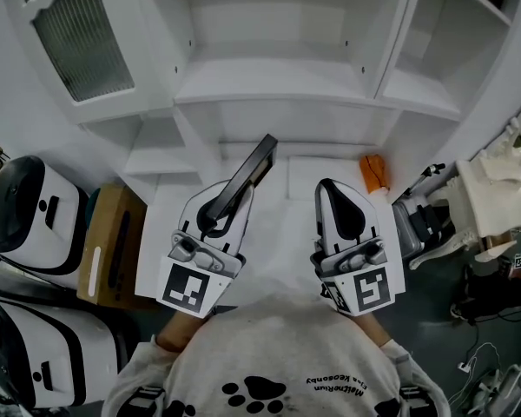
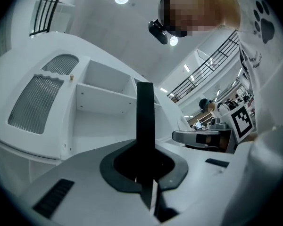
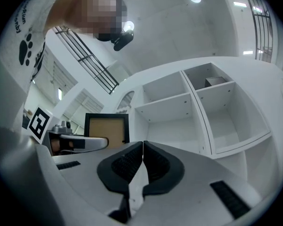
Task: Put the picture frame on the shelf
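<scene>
A black picture frame (image 1: 250,175) is clamped edge-on in my left gripper (image 1: 217,208) and sticks up and forward toward the white shelf unit (image 1: 278,85). In the left gripper view the frame (image 2: 145,121) shows as a thin dark upright strip between the pressed pads. From the right gripper view the frame (image 3: 106,128) shows its brown backing inside a black border, at the left. My right gripper (image 1: 340,205) is held beside it, to the right, shut with nothing in it; its pads (image 3: 132,164) meet. The open shelf compartments (image 3: 172,112) lie ahead of both grippers.
An orange object (image 1: 373,173) lies on the white counter at the right, near the shelf's foot. White-and-black machines (image 1: 26,207) and a brown box (image 1: 108,246) stand at the left. A grey chair and cluttered gear (image 1: 469,207) sit at the right. A louvred cabinet door (image 1: 74,33) is at top left.
</scene>
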`<state>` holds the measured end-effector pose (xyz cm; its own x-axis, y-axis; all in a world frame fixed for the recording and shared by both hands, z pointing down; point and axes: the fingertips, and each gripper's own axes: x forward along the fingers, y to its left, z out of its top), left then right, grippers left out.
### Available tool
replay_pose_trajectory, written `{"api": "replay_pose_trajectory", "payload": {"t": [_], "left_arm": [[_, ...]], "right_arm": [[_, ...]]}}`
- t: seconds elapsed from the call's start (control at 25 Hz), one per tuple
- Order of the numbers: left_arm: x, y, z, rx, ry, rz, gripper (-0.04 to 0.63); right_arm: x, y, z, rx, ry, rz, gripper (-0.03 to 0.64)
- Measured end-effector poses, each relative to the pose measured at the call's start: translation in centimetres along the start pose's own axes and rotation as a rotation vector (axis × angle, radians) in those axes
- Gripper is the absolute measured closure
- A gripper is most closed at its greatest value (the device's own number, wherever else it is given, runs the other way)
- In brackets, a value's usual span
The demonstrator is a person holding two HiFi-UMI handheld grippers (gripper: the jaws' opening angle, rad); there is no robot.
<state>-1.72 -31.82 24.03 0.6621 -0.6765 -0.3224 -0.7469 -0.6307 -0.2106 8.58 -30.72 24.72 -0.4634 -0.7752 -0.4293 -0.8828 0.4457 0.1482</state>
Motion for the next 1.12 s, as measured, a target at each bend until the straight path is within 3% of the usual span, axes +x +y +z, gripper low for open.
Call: {"api": "replay_pose_trajectory", "payload": {"t": [0.44,0.76,1.12], "left_arm": [[3.2,1.4,0.5,0.199,0.055,-0.008,0.569],[6.0,2.8,1.4,0.449,0.108,-0.002,0.569],[8.4,5.2,2.3,0.606,0.116,0.045,0.569]], "right_arm": [[2.0,-1.6,0.4,-0.023,-0.028,0.030,0.581],[3.6,-3.0,0.2,-0.017,-0.029,0.042,0.581],[5.5,-3.7,0.2,-0.017,-0.027,0.050,0.581]]}}
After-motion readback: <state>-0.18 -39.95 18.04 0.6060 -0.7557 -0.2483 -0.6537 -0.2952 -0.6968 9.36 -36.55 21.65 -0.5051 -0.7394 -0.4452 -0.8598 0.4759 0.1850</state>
